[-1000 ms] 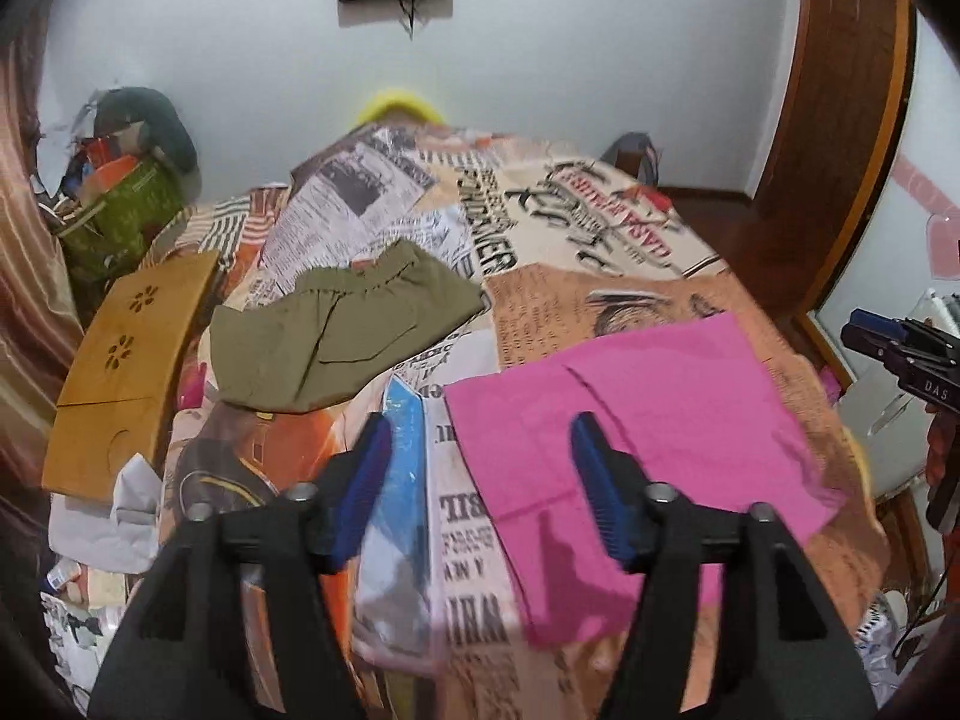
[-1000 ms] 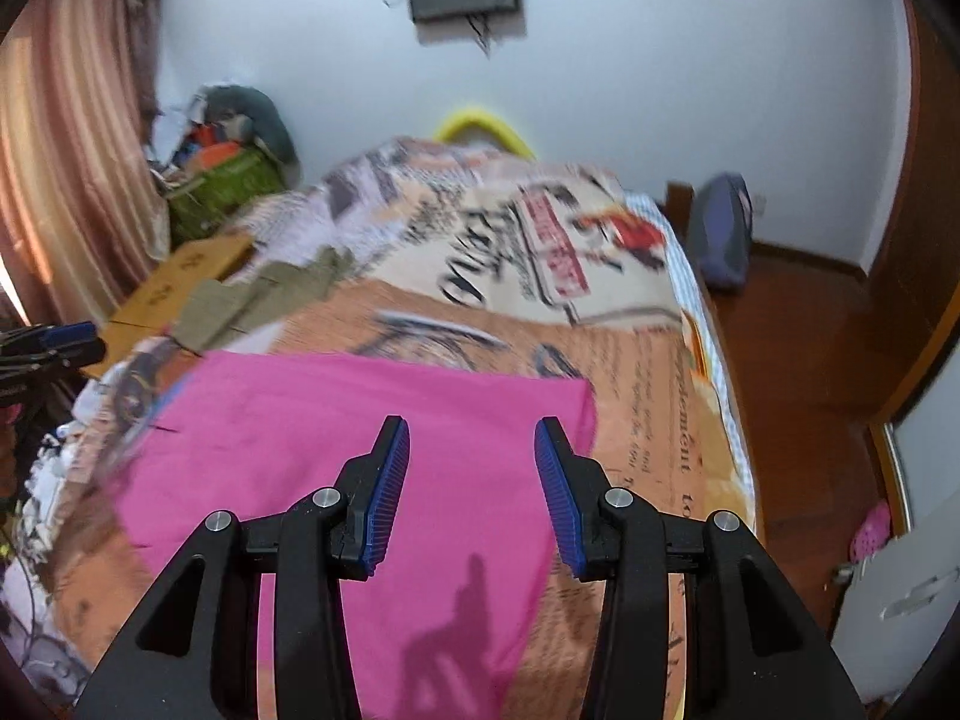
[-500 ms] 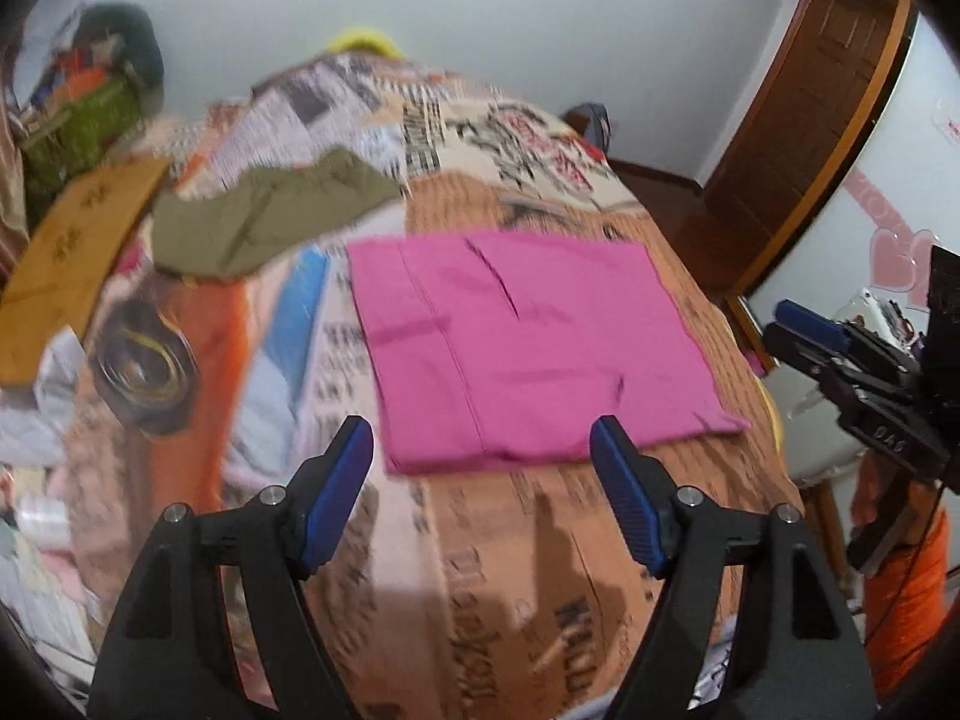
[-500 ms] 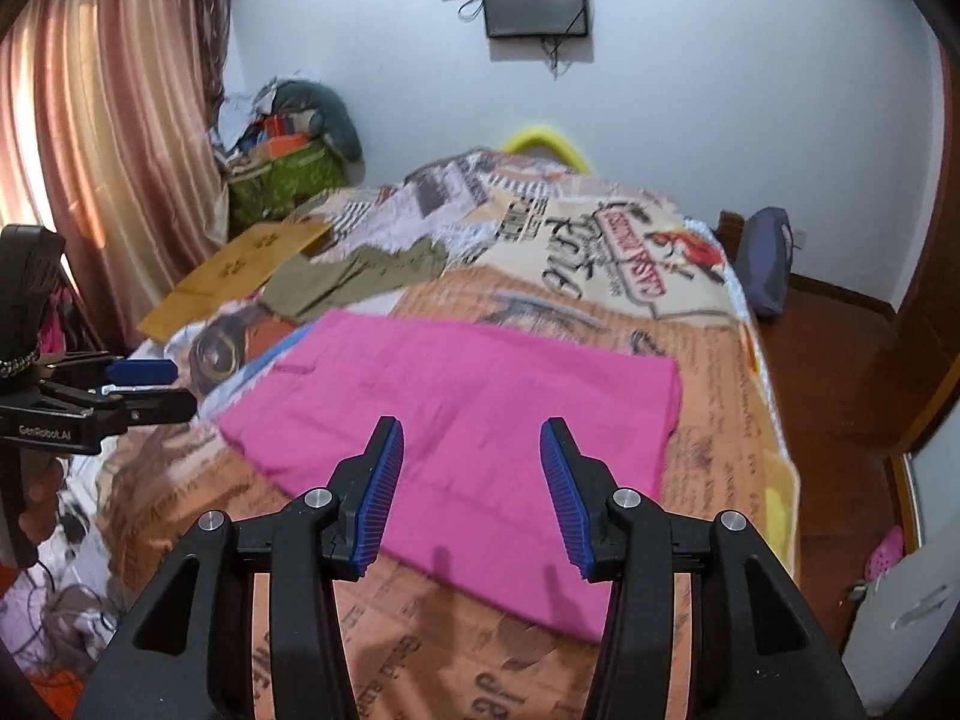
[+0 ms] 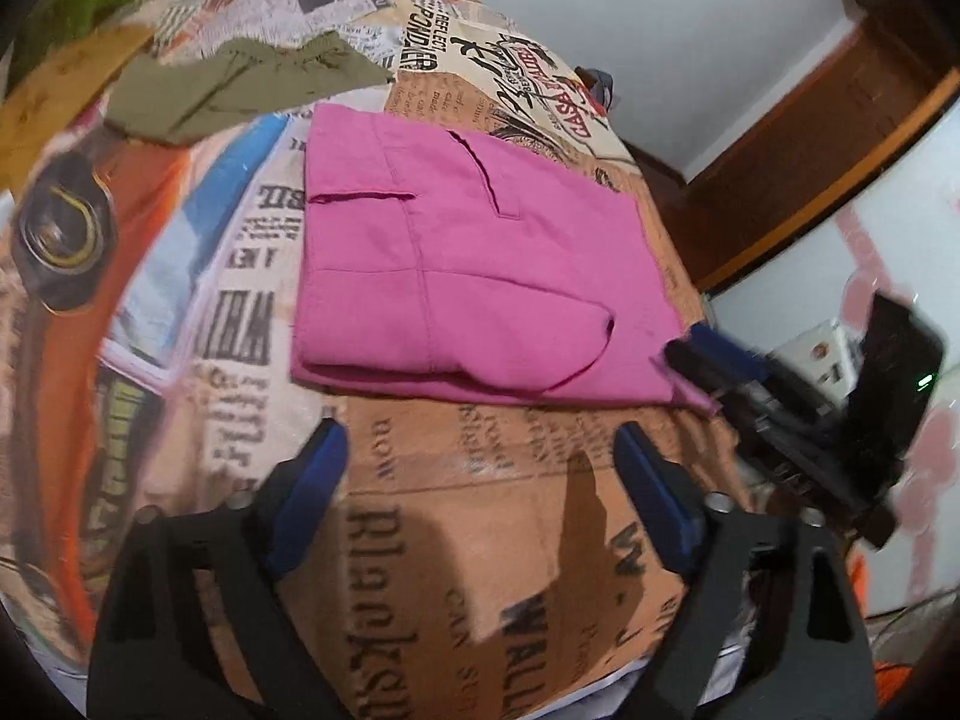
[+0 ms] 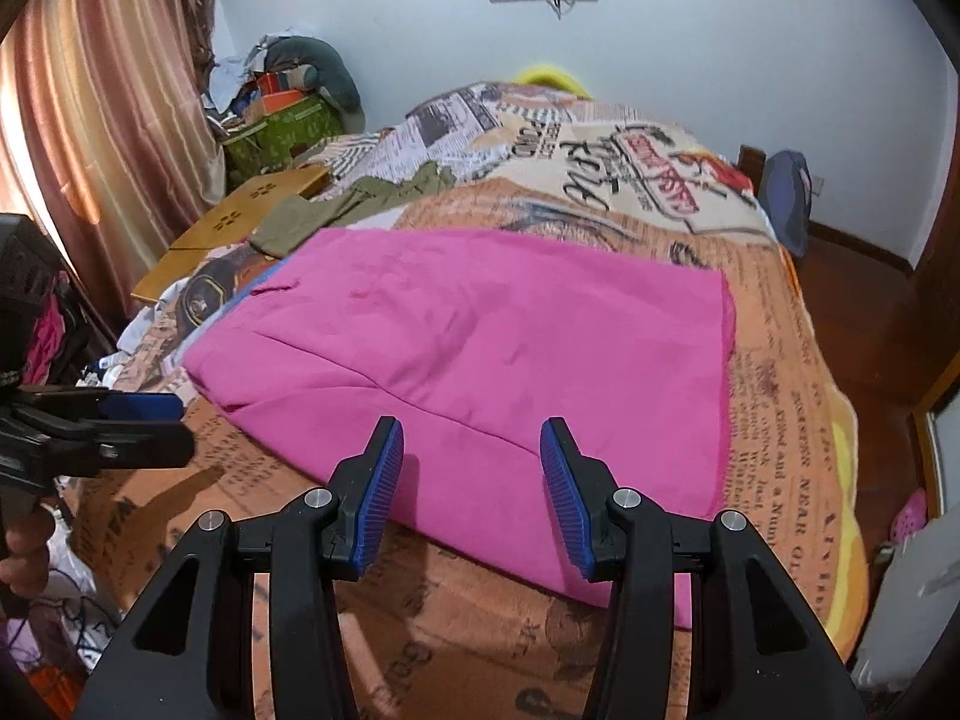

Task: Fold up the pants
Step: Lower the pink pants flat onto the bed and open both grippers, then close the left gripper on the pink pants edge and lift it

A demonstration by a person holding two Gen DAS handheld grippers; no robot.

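Folded pink pants [image 5: 480,276] lie flat on the bed, a pocket slit facing up. My left gripper [image 5: 479,438] hangs over the bare bedspread just short of their near edge. Its jaws are opening and nothing is between them. My right gripper [image 6: 470,429] is open above the near edge of the pants [image 6: 492,348], its pads apart from the cloth. In the left wrist view the right gripper [image 5: 699,354] reaches in by the pants' near right corner. The left gripper [image 6: 162,426] shows at the left edge of the right wrist view, held by a hand.
The bed carries a newspaper-print bedspread [image 5: 480,540]. An olive green garment [image 5: 240,84] lies beyond the pants, beside a wooden board [image 6: 234,222]. A curtain [image 6: 90,120] and a clutter pile [image 6: 282,126] stand at the left, and a bag [image 6: 786,198] on the floor at the right.
Both grippers have sunk toward the bed and tilted down. The left jaws have spread wider. The right gripper has come in close to the pants' near corner.
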